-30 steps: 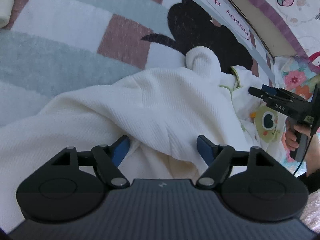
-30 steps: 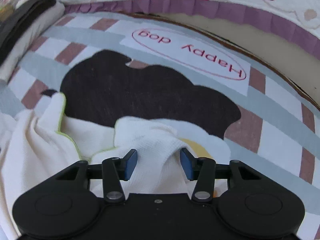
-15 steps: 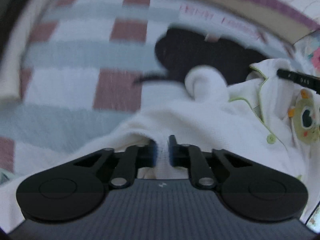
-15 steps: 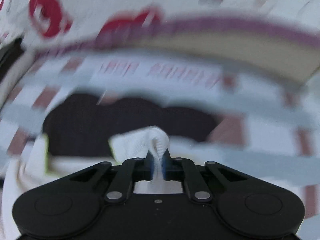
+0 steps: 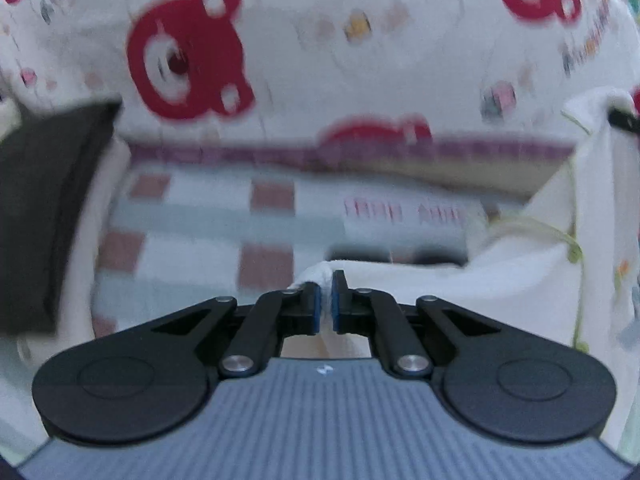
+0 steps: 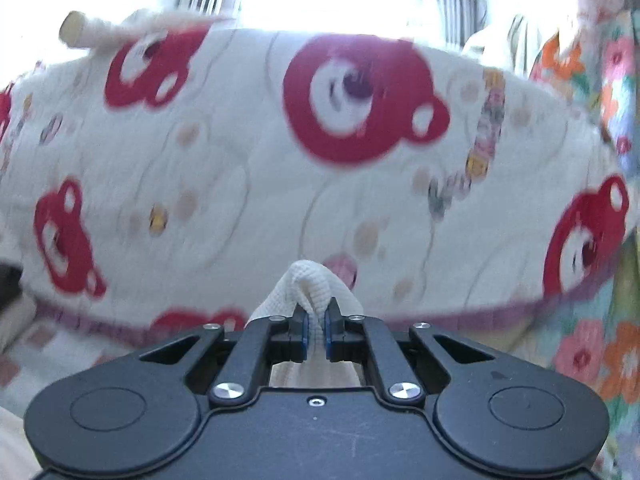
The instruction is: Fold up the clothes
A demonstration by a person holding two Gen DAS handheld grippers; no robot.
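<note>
Behind, bear-print quilt; checked mat below, apparently blurred.

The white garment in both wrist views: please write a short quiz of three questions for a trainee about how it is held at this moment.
1. True or false: the left gripper has its jaws shut on the white garment.
2. What do the right gripper jaws pinch?
A. a bunched fold of the white garment
B. the bear-print quilt
C. nothing
3. Fill in: behind the left gripper, the checked blanket has white, grey-blue and ____ squares.

Key: 1 true; 2 A; 3 brown.
</note>
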